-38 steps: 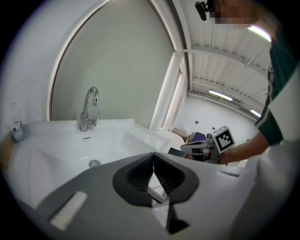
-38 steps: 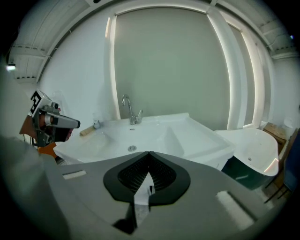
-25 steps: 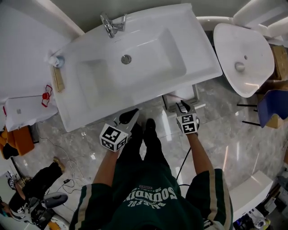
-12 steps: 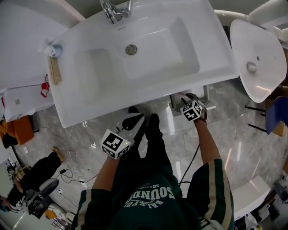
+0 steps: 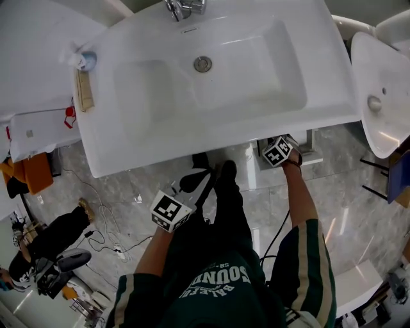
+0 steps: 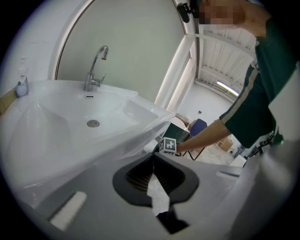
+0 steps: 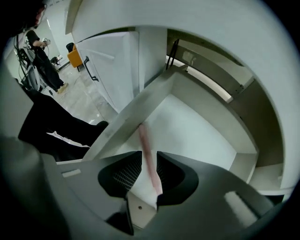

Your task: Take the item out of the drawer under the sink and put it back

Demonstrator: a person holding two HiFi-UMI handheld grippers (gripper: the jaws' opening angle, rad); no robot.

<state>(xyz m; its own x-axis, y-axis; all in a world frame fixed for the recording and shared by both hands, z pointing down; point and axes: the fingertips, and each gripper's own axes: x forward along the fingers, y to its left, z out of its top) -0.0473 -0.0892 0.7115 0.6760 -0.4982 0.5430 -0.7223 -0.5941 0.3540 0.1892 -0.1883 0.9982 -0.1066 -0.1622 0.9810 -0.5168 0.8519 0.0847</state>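
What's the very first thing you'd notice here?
The huge white sink fills the top of the head view, with its shiny tap at the back edge. Under its front rim, the right gripper reaches into an open white drawer, its jaws closing with a thin pink stick between them.

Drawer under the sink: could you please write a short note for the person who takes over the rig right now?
Left gripper: jaws together, empty, in front of the sink.
Right gripper: over the open drawer, jaws closing, a thin pink item between them, not clamped.
Done: drawer open.
To do: secure the item; whether it goes out or back, I cannot tell.
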